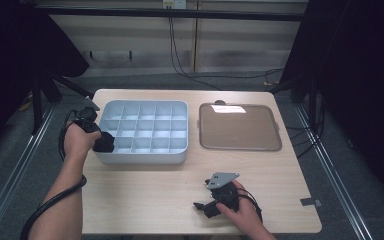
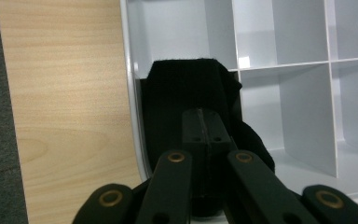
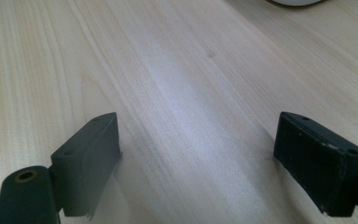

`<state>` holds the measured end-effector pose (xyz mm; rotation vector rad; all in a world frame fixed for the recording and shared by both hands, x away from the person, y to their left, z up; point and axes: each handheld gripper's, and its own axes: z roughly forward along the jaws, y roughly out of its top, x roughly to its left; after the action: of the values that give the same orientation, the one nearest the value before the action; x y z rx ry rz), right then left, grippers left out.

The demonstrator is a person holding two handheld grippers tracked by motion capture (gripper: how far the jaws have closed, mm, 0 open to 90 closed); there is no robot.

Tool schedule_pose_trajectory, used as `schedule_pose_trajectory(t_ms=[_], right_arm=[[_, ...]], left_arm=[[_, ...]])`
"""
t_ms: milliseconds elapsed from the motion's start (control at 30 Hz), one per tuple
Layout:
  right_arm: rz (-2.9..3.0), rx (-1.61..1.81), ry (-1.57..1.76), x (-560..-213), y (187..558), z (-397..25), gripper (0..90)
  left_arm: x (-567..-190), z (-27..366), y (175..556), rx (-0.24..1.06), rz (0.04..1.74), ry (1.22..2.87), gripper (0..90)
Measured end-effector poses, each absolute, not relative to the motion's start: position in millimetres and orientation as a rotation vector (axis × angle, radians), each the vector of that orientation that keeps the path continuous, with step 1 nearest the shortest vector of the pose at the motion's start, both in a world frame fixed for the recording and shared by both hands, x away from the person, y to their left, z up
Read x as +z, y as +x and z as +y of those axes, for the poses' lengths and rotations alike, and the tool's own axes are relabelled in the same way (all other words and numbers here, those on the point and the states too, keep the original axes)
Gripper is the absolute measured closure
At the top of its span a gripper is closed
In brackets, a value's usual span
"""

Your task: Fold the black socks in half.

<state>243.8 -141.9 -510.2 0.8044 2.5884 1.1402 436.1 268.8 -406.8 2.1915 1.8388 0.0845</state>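
At the organiser's corner, my left gripper (image 2: 204,135) has its jaws pressed together on a black cloth (image 2: 186,93), lowering it into the near-left compartment of the grey divided tray (image 1: 145,157), presumably to stow it there. My right gripper (image 1: 209,205) rests idle on the wooden surface (image 1: 145,200), jaws spread wide. The cloth's lower folds are hidden behind the jaws.

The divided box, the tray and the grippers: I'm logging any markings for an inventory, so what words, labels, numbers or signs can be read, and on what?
None can be read.
Divided box: plain pale walls, no print.
Brown tray: a white glare patch, no lettering.
Black cloth in the shut left gripper: unmarked.
Right gripper: open, bare pads.
Table: wood grain alone.
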Motion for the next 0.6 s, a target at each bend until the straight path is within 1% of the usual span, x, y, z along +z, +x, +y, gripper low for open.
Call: schedule_pose_trajectory(t_ms=[500,600], right_arm=[[2.589,1.14,0.807,-510,244,-142,13.9],[2.589,1.14,0.807,-510,244,-142,13.8]], left_arm=[[-418,268,435,0.1,1.846,2.183,90.0],[-422,267,434,0.086,1.849,2.18,90.0]])
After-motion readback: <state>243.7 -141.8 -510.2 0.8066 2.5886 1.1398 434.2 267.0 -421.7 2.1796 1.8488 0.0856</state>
